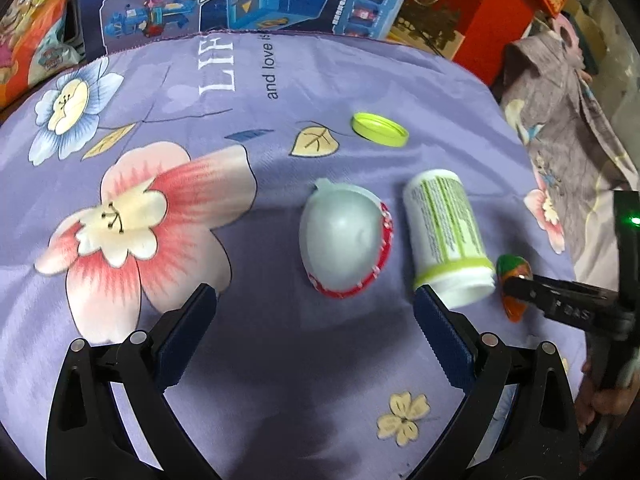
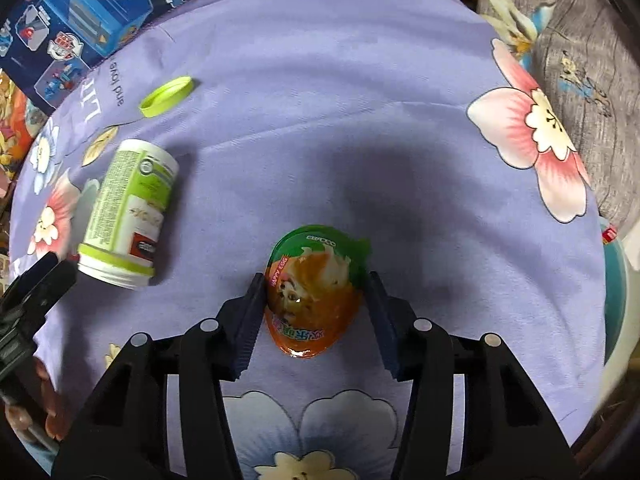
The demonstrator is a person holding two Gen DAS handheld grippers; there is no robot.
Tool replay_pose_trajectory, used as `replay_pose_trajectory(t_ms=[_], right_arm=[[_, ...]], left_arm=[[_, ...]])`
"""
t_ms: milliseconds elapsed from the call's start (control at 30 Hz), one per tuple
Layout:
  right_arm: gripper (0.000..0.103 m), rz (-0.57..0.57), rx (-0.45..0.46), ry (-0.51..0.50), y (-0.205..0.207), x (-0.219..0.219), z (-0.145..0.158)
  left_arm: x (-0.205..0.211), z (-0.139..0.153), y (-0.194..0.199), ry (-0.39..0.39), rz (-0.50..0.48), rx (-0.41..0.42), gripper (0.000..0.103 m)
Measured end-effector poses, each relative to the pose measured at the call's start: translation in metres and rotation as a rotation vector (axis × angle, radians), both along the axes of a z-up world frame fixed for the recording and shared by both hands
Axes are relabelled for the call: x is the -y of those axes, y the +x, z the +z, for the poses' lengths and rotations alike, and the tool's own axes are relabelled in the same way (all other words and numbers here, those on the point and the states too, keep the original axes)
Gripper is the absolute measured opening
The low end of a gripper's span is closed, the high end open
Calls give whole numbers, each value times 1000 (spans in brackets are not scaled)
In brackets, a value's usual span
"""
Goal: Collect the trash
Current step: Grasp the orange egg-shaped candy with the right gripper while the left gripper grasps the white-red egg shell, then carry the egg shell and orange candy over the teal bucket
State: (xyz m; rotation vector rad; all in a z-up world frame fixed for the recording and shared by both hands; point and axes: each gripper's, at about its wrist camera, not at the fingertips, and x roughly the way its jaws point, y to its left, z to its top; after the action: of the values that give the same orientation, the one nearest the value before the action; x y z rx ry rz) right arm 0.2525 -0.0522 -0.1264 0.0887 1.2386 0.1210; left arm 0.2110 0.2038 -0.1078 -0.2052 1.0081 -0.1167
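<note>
Collection had barely begun, by my reading: four pieces of trash lay on the lilac floral cloth (image 2: 360,100), none yet lifted clear, and no bin showed in either view.

Right gripper (image 2: 316,300) had its jaws drawn in against the orange-and-green egg half (image 2: 316,292). Both pads sat at the egg's flanks. The left pad touched the shell; contact on the other side looked likely, though the green foil edge hid the seam, so a firm grip was probable, not certain. The egg rested on the cloth.

Left gripper (image 1: 316,300) was wide open and empty. The silver egg half (image 1: 346,240), red-rimmed, lay just ahead of its fingertips, roughly on the centre line between them but beyond the pads. The white bottle (image 1: 448,236), on its side with its open mouth toward the camera, lay just beyond the right-hand finger. The green cap (image 1: 380,129) sat farther off, well apart from both grippers.

Left to do: silver half, bottle, cap.
</note>
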Motion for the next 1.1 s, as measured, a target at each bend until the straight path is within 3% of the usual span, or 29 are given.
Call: replay_pose_trajectory(t_ms=[267, 367, 400, 433, 467, 667, 1100], right_arm=[[48, -23, -10, 44, 2, 10, 4], [48, -35, -15, 62, -2, 18, 4], [48, -37, -16, 64, -2, 20, 5], [48, -38, -16, 67, -3, 22, 5], [48, -39, -15, 71, -3, 24, 6], [48, -32, 4, 95, -7, 33, 13], [48, -65, 66, 154, -36, 71, 39]], left_arm=[[14, -8, 27, 76, -73, -3, 98], [19, -12, 35, 100, -83, -2, 80], [21, -12, 35, 120, -78, 12, 69], [22, -12, 37, 126, -81, 18, 51], [22, -11, 37, 130, -82, 23, 49], [21, -3, 28, 105, -46, 31, 48], [41, 54, -21, 84, -46, 118, 49]])
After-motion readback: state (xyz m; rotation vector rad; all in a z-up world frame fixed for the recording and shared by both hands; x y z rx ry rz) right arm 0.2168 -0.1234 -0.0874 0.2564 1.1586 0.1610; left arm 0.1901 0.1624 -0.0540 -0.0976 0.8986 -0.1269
